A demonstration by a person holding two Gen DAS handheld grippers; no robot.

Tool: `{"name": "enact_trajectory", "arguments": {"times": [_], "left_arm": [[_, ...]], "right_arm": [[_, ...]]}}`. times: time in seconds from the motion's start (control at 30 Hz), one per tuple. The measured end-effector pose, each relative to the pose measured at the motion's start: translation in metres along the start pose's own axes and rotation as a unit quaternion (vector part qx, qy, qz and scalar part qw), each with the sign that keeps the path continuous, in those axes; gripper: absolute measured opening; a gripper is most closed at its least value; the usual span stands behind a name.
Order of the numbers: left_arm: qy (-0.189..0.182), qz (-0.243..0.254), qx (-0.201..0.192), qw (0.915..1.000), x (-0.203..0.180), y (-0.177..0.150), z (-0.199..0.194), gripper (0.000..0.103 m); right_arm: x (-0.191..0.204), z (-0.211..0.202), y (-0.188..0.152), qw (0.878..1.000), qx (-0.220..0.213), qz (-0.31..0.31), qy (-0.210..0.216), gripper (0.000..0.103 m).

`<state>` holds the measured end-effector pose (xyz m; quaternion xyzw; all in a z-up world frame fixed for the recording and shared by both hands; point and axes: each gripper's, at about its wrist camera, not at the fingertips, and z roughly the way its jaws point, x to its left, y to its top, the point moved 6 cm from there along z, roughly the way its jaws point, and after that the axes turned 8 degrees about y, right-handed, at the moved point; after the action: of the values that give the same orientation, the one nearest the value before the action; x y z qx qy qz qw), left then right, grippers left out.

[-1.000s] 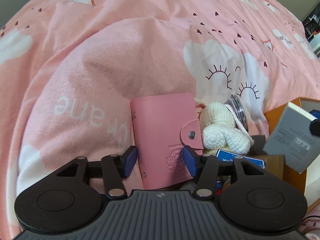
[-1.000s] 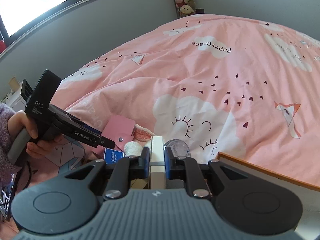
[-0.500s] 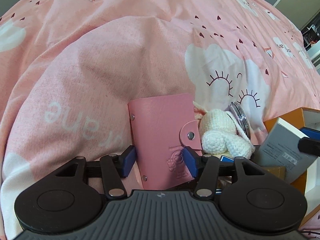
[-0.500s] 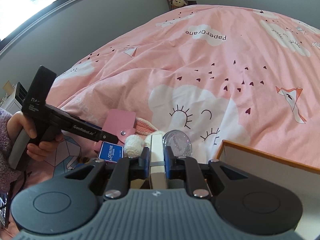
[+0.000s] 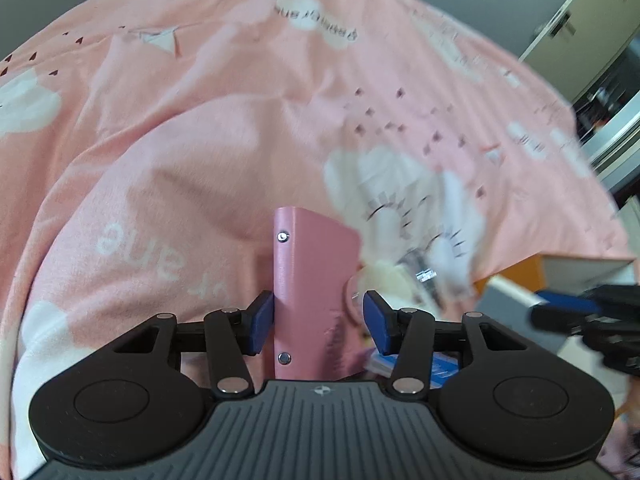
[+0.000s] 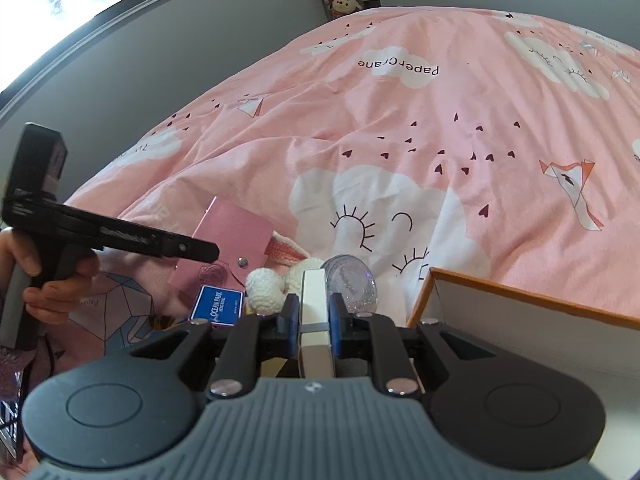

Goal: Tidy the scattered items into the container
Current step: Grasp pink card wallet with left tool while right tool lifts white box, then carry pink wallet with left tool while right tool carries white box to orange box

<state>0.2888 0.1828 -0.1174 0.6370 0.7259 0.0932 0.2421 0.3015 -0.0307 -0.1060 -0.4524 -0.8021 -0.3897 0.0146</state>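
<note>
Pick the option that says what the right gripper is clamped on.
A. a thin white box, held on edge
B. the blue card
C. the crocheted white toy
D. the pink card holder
A: in the right wrist view the right gripper has its blue pads pressed on both sides of the thin white box, while the pink card holder, the toy and the blue card lie apart on the bed.

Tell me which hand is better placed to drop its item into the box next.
Right. Its tongs are shut on a white box right beside the orange-rimmed box. The left tongs, just closing, hold the pink wallet farther away.
</note>
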Motion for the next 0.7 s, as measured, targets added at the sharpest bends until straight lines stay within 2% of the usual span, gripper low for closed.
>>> {"name": "enact_trajectory", "arguments": {"times": [0.07,0.17,0.2,0.3,0.43,0.5,0.57,0.7], "left_arm": [[-0.018,-0.007,0.001,0.9998,-0.002,0.001,-0.001,0.052],[-0.059,-0.033,0.019,0.9975,-0.004,-0.001,0.007,0.036],[-0.06,-0.036,0.024,0.9973,-0.005,-0.003,0.01,0.034],[-0.005,-0.004,0.022,0.9997,-0.014,-0.009,0.022,0.032],[0.03,0.026,0.014,0.9991,-0.021,-0.013,0.023,0.03],[0.076,0.056,0.007,0.9955,-0.026,-0.014,0.023,0.023],[0.117,0.087,0.001,0.9893,-0.031,-0.017,0.023,0.022],[0.122,0.101,-0.009,0.9874,-0.04,-0.021,0.018,0.02]], "right_arm": [[0.0,0.001,0.0,1.0,0.0,-0.001,0.0,0.018],[0.0,0.001,0.0,1.0,0.0,-0.002,0.001,0.018],[-0.001,0.001,0.001,1.0,-0.001,-0.001,0.002,0.018],[-0.003,0.001,0.001,1.0,0.0,0.002,0.002,0.018],[-0.006,0.003,0.0,1.0,0.0,0.005,0.001,0.017],[-0.007,0.003,-0.001,1.0,0.001,0.006,0.0,0.017],[-0.007,0.003,-0.001,1.0,0.003,0.006,-0.001,0.017],[-0.004,-0.004,-0.001,1.0,-0.004,0.006,-0.001,0.017]]}}
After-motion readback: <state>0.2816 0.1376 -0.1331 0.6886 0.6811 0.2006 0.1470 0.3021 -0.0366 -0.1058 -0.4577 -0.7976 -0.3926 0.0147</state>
